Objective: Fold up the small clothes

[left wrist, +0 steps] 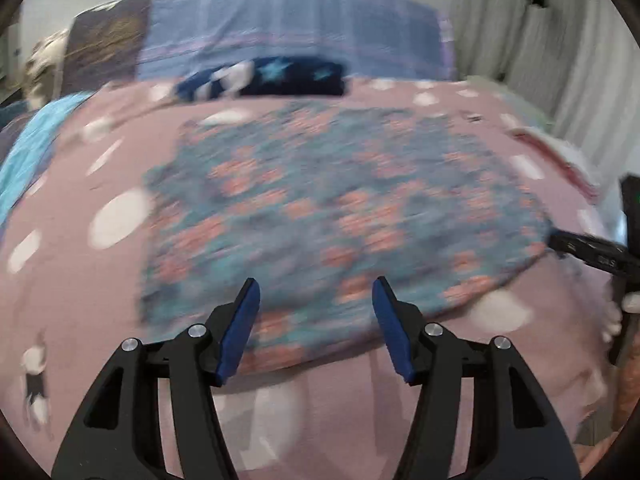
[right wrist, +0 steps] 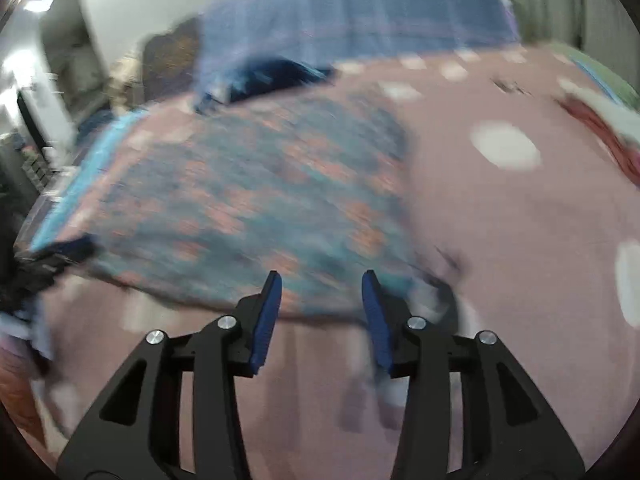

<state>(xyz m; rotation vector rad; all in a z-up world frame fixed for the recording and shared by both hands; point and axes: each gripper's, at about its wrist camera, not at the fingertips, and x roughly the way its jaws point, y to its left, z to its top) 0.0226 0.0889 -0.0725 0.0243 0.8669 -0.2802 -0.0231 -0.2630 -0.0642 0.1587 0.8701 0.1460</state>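
A small blue garment with an orange flower print (left wrist: 340,216) lies flat on a pink bedsheet with white dots (left wrist: 80,184). Both views are blurred by motion. My left gripper (left wrist: 316,292) hovers over the garment's near edge, jaws apart, nothing between the blue pads. In the right wrist view the same garment (right wrist: 248,200) spreads to the left, and my right gripper (right wrist: 322,284) stands open above its near right corner, gripping nothing. The other gripper's black fingers (left wrist: 588,250) show at the garment's right edge in the left wrist view.
A dark blue cloth with stars (left wrist: 280,76) lies behind the garment against a blue plaid pillow (left wrist: 296,28). A white and red cloth (left wrist: 560,152) sits at the right. A light blue cloth (left wrist: 28,148) lies at the left. Curtains (left wrist: 540,40) hang at the back right.
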